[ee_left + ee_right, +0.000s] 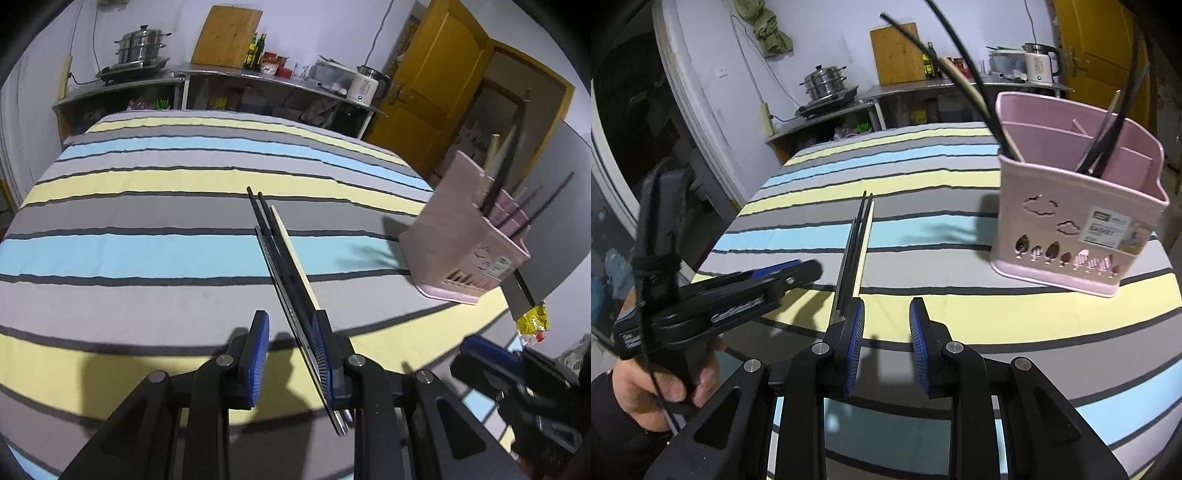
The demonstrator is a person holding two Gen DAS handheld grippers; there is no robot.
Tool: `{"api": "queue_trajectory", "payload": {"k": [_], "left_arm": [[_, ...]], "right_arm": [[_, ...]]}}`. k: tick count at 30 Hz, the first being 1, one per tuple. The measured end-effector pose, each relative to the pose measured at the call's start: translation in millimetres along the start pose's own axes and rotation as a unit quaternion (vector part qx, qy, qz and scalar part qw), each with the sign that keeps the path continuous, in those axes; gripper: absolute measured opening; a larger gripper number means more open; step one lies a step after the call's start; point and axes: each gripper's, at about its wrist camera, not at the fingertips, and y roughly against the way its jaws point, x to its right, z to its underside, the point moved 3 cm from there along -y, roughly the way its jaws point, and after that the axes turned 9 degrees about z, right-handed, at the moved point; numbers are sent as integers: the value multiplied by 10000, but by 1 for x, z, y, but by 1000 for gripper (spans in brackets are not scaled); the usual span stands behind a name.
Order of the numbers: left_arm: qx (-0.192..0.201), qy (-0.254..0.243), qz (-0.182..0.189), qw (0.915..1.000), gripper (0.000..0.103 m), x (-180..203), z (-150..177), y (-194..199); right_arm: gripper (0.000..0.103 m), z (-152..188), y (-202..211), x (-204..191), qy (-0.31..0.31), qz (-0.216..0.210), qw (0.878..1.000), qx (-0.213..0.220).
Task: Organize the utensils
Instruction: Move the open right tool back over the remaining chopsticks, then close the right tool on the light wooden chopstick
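A bundle of chopsticks [284, 258], black ones and one pale wooden one, lies on the striped cloth; it also shows in the right wrist view [855, 251]. My left gripper [291, 354] is open around the bundle's near end, with the sticks against its right pad [322, 354]. My right gripper [888, 345] is open and empty, just right of the bundle's near end. A pink utensil basket [1075, 221] stands to the right with several black and wooden utensils upright in it; it also shows in the left wrist view [458, 251].
The striped tablecloth [147, 251] covers the table. A metal counter [258, 77] at the back holds a steamer pot, a cutting board, bottles and a kettle. A yellow door [436, 85] stands at the right. A snack wrapper [532, 321] lies by the table's right edge.
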Motion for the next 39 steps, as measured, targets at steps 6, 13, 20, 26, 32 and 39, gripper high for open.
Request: {"api": "queue_trajectory", "payload": {"k": [6,13,20,26,32,39], "left_arm": [[-114,90,-153,9998,24,-9,-5,-26],[11,-169,-351,9992,24,-7,-7,-32],[51,-439,-650,9969,24,-5,-7,-34],[-18,-526,-838,9951,11,-7,-7,-35],[-7,-280,-745,9968,8,-29,-3,-18],[70,4,-737,9973,7,-57,1,3]], "right_arm": [[26,2,-9,1,-11,-16,9999,-114],[26,0,-15,2,-38,-4,9998,-172],[26,0,-18,1,-64,-25,9998,-198],[26,0,-19,0,-46,-34,9998,-185],[26,-2,-22,-2,-7,-63,9998,-183],[26,-17,-44,-17,92,-146,9996,-210]]}}
